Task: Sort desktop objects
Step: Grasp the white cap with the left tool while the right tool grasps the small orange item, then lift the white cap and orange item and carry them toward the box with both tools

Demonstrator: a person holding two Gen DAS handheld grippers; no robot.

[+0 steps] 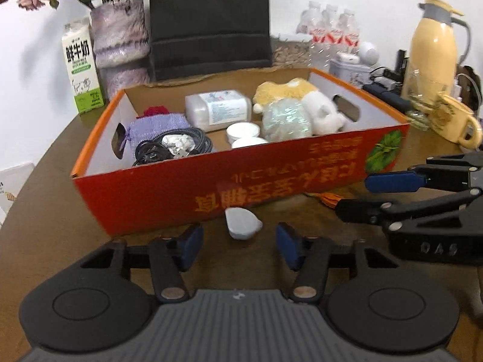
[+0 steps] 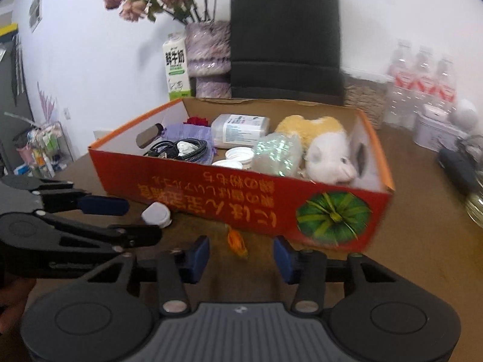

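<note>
Lying just beyond the left gripper (image 1: 240,247) fingers' gap: white cap (image 1: 241,223).

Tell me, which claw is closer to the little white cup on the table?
Left. The left claw sits right before the white cup, open around it. The right claw is off to its right, facing the orange thing.

**Box wall blocks the way ahead**

The red box (image 1: 241,178) stands as a wall close ahead of both grippers. Bare table (image 1: 54,211) lies open to its left. A white cap (image 1: 241,223) and orange scrap (image 2: 237,241) lie before it.
</note>
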